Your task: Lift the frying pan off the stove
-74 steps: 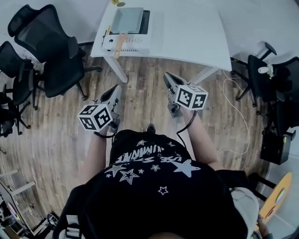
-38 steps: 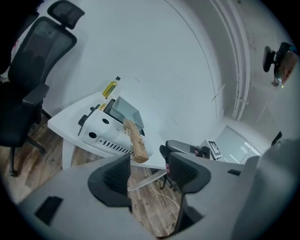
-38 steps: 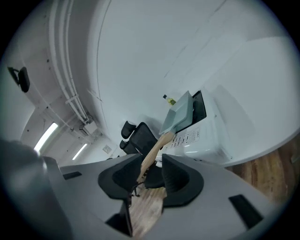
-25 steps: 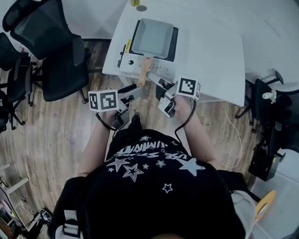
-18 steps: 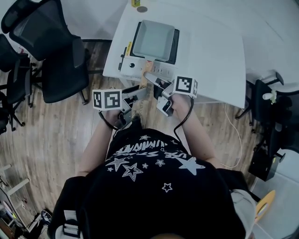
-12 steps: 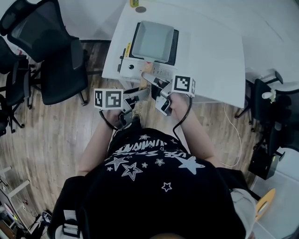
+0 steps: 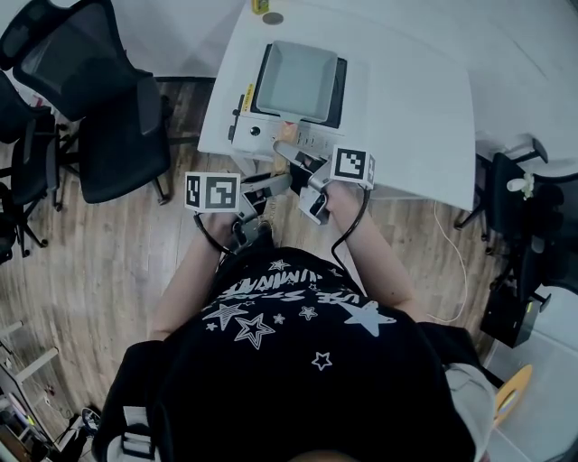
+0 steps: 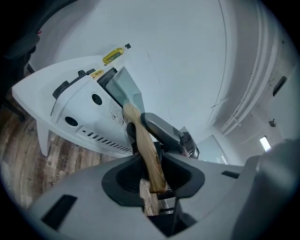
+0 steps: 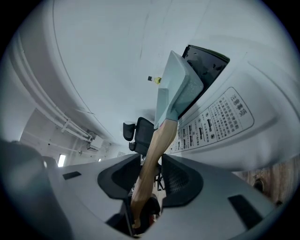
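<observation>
A square grey frying pan (image 7: 298, 79) sits on a white stove (image 7: 257, 133) at the near edge of a white table (image 7: 415, 99). Its wooden handle (image 7: 286, 133) sticks out towards me. My left gripper (image 7: 275, 185) comes in from the left at the handle's end (image 8: 149, 154). My right gripper (image 7: 293, 155) holds the handle (image 9: 154, 145) closer to the stove. Both sets of jaws have just been closing, with the handle between them, and the pads now press on the wood. The left gripper view shows the pan (image 8: 127, 89) resting level on the stove (image 8: 89, 112).
Black office chairs (image 7: 99, 99) stand to the left of the table, and another chair (image 7: 533, 207) is at the far right. A small yellow object (image 7: 262, 5) lies at the table's back edge. My body stands close to the table's front.
I have walked up to the table since three seconds ago. In the last second both grippers drew in onto the pan's handle and their jaws narrowed around it. The pan has not moved.
</observation>
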Demonstrator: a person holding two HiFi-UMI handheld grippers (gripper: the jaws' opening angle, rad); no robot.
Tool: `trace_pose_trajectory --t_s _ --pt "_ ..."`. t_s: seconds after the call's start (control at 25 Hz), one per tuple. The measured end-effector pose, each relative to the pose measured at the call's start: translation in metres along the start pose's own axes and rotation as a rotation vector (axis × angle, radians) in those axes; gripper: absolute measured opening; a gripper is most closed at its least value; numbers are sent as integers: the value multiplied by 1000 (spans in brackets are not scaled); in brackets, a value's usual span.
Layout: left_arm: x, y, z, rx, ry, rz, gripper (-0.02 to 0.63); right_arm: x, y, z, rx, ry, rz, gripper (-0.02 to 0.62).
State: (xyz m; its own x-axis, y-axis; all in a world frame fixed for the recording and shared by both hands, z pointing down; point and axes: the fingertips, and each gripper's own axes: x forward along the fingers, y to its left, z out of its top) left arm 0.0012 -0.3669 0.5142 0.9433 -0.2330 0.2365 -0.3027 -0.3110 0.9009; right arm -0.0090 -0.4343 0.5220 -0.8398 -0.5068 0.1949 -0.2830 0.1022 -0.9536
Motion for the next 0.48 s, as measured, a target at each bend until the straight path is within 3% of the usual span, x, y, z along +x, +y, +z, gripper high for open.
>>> trace_pose_trajectory --t_s 0.48 --pt "-4 -12 8 0 -51 -45 131 -3 8 6 -15 -48 45 132"
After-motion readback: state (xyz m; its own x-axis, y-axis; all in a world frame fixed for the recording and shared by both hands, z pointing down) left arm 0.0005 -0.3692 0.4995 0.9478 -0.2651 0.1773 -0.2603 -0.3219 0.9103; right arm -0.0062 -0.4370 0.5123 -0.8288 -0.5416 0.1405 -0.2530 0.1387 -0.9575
